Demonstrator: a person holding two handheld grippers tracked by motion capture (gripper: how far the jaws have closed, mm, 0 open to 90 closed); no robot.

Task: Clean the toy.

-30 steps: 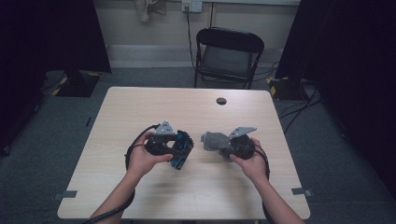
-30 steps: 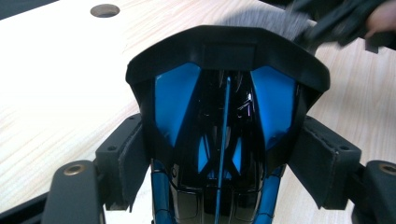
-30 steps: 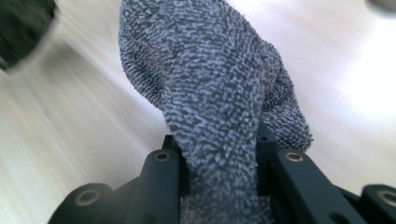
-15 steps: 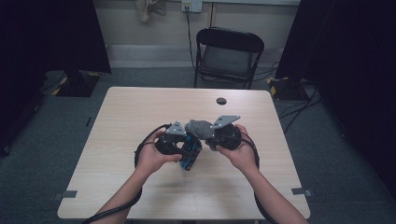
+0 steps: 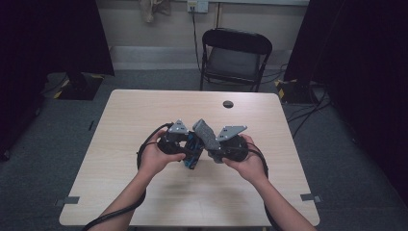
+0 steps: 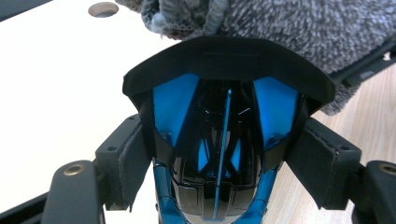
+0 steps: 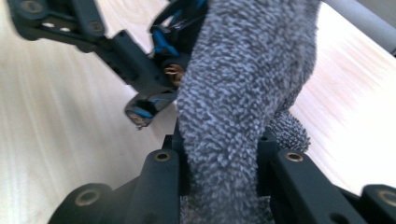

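Sunglasses [image 6: 224, 154] with glossy black frames and bright blue lenses and arms sit pinched at their sides between the padded jaws of the left gripper [image 5: 185, 147], held above the pale wood-grain table [image 5: 144, 110] a little toward six o'clock of its middle. At about three o'clock of them, touching their top edge, a nubbly grey cloth [image 7: 243, 107], thick and loopy like terry, stands up clamped tight in the right gripper [image 5: 214, 139]. I can read no lettering on either.
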